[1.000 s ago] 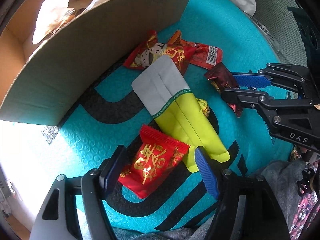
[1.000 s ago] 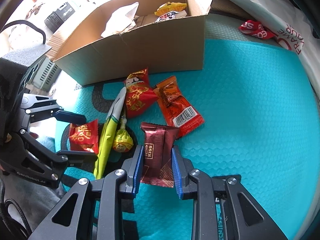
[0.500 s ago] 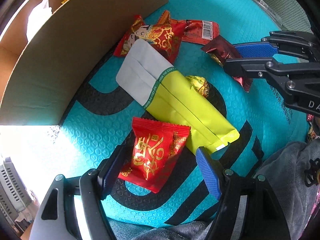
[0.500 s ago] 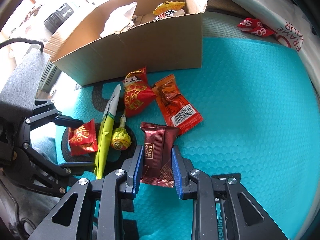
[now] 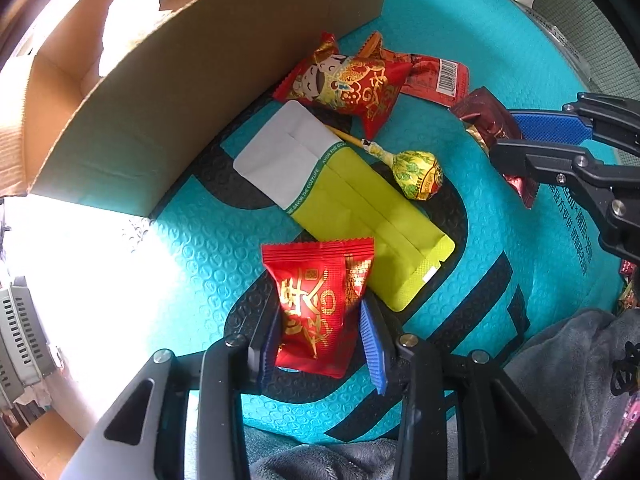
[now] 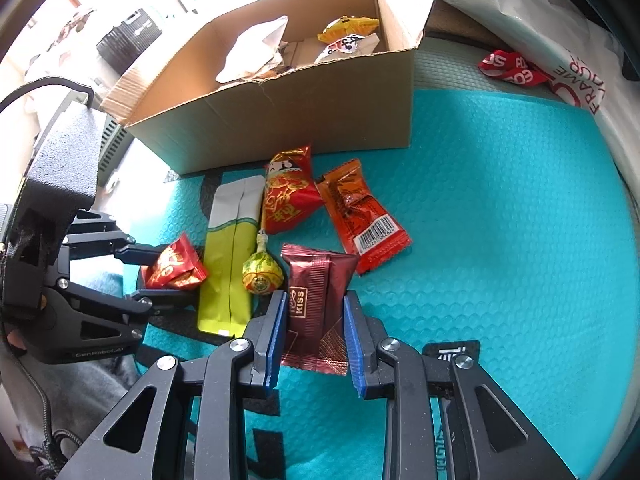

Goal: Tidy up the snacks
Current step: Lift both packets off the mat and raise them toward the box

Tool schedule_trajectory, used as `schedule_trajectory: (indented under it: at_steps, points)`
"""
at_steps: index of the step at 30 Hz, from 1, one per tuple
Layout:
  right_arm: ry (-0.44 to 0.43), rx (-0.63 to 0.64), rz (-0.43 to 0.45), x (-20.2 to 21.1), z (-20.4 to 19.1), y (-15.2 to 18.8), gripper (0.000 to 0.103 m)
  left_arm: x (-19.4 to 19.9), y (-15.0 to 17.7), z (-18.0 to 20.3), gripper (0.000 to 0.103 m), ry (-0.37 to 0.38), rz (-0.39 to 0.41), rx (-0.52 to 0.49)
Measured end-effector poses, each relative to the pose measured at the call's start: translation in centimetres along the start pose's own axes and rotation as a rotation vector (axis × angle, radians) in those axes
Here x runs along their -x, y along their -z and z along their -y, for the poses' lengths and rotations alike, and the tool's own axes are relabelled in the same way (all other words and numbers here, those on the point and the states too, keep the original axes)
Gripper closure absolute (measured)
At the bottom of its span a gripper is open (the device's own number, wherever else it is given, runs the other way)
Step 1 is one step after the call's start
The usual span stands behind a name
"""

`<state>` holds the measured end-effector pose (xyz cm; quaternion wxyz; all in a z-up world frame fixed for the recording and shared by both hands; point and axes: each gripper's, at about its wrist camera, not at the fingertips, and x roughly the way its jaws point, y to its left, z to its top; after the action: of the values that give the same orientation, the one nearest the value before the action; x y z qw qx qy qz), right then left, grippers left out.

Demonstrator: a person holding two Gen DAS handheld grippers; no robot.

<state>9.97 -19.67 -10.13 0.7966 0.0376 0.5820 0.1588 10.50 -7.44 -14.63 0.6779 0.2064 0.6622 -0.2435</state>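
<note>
Red gold-printed snack packet (image 5: 316,304), brown KISS packet (image 6: 316,304), both pinched, on mat

A teal embossed mat (image 6: 500,200) with black curved markings covered the work surface, edged on the far side by a grey-green ribbed strip (image 6: 448,68). Strong daylight washed out the far left, where a dark ribbed case (image 6: 128,38) stood on a pale floor. A grey fleece blanket (image 5: 560,380) lay bunched at the mat's near edge.

Snacks (image 6: 296,200) on mat (image 6: 500,240), box (image 6: 280,120) behind.
</note>
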Motion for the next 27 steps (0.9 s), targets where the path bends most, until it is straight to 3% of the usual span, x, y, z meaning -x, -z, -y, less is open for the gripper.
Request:
schedule_trajectory:
  at_steps: [11, 22, 27]
  points:
    - [-0.029, 0.035, -0.002, 1.8, -1.0, 1.3, 0.076, 4.4, 3.6, 3.3, 0.068, 0.059, 0.129, 0.098]
    - [-0.059, 0.045, 0.027, 4.4, -1.9, 2.0, 0.076, 9.2, 7.1, 1.8, 0.068, 0.111, 0.285, 0.245]
    - [-0.068, 0.076, 0.05, 5.6, -2.7, 1.6, 0.076, 11.2, 5.1, -0.2, 0.068, 0.075, 0.355, 0.274]
